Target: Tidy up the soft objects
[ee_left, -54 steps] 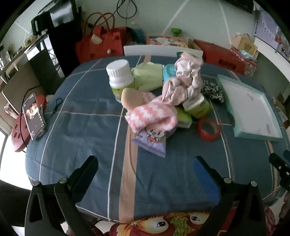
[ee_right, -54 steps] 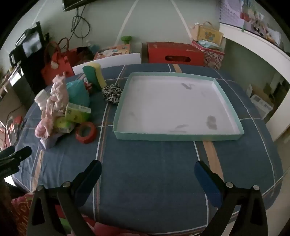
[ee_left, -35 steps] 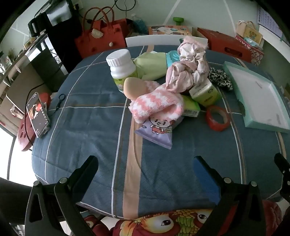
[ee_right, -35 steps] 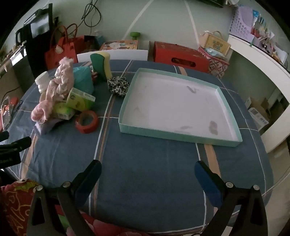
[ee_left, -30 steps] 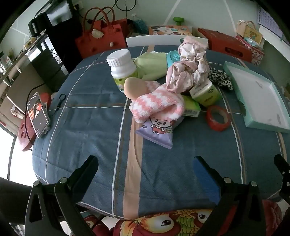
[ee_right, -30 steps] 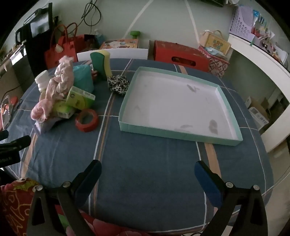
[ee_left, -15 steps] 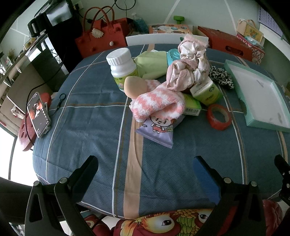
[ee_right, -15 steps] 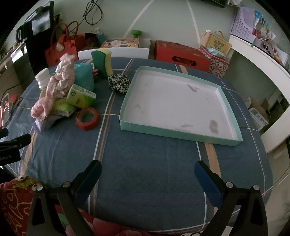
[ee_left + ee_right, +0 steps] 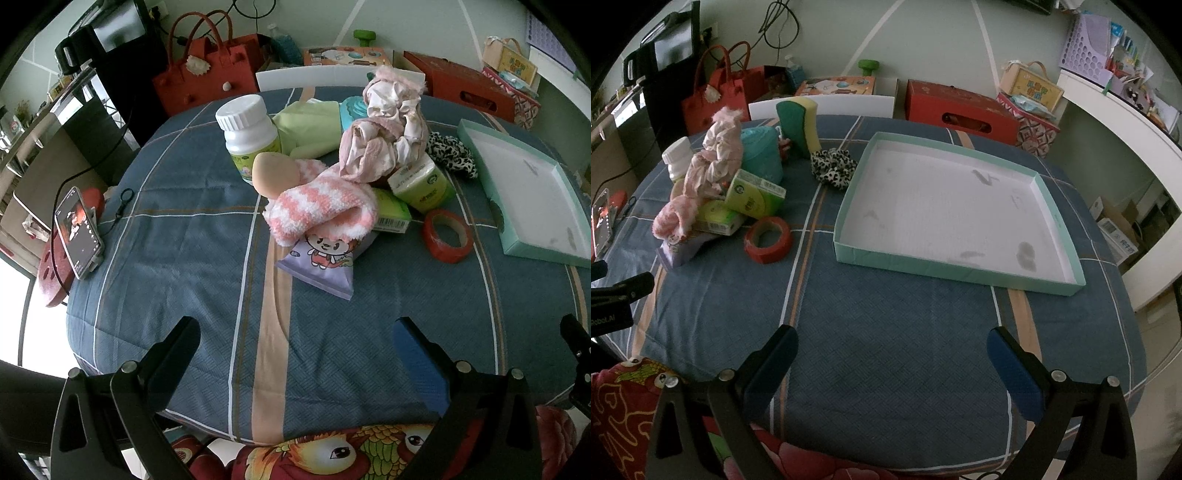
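Both grippers hang over my near edge of the table (image 9: 886, 332) with nothing between their fingers: the left gripper (image 9: 295, 343) has its fingers spread wide, and so does the right gripper (image 9: 892, 350).

Soft things sit in one heap at the far left. From the left wrist I see the striped sock (image 9: 321, 210) draped over a purple pouch (image 9: 317, 266), with the pink cloth (image 9: 384, 140) bunched up behind it and leaning on a green tissue pack (image 9: 421, 184). A white bottle (image 9: 249, 133) stands upright at the heap's left, touching a beige puff (image 9: 275, 173). A leopard scrunchie (image 9: 833, 166) lies between the heap and the tray (image 9: 960, 264), and a sponge (image 9: 796, 123) stands on end just behind it. A red tape roll (image 9: 768, 240) lies flat in front of the heap, beside the tissue packs and near the tray's left wall. A phone (image 9: 79, 232) is propped at the table's left edge, well apart from everything.

Compared with half a second ago, nothing on the table has shifted, and both views are almost unchanged.
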Demonstrator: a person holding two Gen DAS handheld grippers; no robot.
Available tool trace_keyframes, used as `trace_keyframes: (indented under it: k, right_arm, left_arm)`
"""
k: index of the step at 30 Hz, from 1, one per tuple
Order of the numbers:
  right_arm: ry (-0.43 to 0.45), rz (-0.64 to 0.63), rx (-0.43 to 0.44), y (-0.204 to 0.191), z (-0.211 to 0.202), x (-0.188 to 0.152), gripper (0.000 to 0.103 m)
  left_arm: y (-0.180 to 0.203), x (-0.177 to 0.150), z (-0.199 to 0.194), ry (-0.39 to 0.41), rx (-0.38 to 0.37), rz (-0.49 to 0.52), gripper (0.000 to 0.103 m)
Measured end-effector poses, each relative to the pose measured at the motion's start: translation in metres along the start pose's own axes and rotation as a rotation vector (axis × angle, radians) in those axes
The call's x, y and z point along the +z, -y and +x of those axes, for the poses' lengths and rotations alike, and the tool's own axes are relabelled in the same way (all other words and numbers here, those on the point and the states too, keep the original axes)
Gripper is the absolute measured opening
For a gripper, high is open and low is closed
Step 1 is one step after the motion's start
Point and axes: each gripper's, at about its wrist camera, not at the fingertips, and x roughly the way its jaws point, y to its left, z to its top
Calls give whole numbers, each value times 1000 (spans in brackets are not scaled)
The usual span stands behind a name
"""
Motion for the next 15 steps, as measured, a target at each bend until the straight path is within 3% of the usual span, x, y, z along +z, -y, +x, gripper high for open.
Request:
trace_keyframes:
  k: [15]
  right_arm:
    - [-4, 0, 1, 1, 1, 0, 103]
  left_arm:
    - [0, 0, 3, -8, 2, -1, 103]
